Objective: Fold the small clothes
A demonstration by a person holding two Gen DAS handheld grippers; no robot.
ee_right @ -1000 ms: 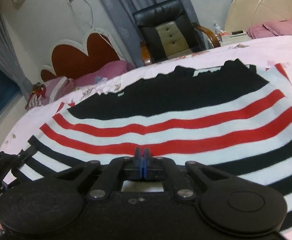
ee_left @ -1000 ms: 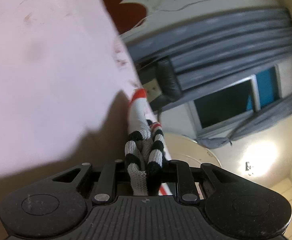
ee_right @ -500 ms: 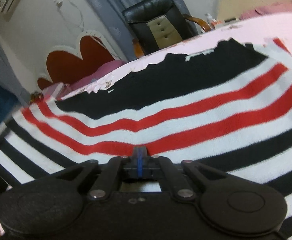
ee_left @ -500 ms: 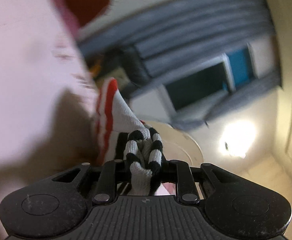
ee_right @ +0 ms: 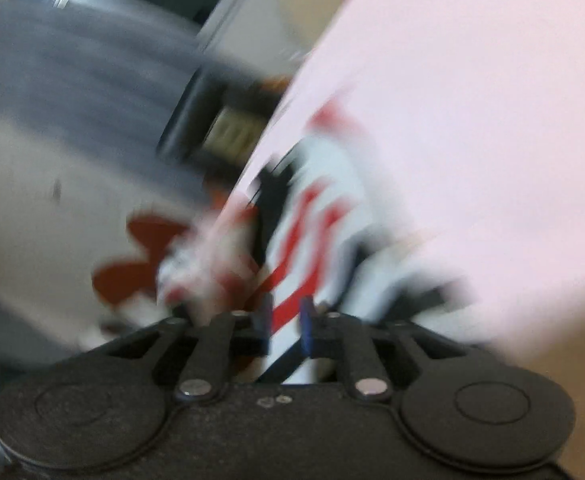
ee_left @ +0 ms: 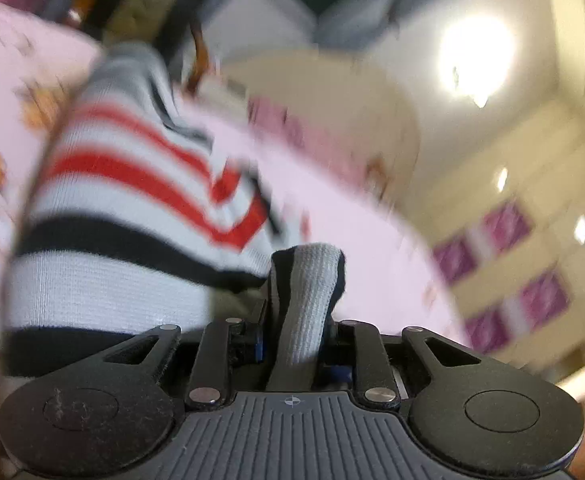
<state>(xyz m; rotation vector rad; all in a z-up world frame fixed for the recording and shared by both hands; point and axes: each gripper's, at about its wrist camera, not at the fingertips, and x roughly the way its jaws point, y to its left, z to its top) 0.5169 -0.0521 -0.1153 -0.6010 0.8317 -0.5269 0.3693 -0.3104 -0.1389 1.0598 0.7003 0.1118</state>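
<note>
Left gripper (ee_left: 298,328) is clamped on a bunched ribbed edge of the striped sweater (ee_left: 132,216), prob. a cuff or hem, black and grey-white knit standing up between the pads; the jaws are easing apart a bit right now but the cloth fills the gap and looks pinched, not slack. From that pinch the rest of the sweater runs up and to the left in the left wrist view, red, white and black bands draped across the pink bedsheet (ee_left: 332,200), partly lifted off it near the gripper. So its long axis runs away from this gripper toward the far left, w/ the held end nearest. Over to the right gripper (ee_right: 286,322): jaws are opening, blue pads clearly apart, and sweater fabric (white w/ a red stripe) sits in the gap, but the pads don't look pressed on it; frame is badly blurred so can't say for sure whether a thread of contact remains. In that view the sweater lies straight ahead and slightly right, stretching up the frame along the sheet. Judgement: the left hand has the only real grip, so the fold turns on carrying its end across the garment's length, while the right needs a fresh hold or a hold-down on the body; the risk is the left pinch loosening mid-swing
</note>
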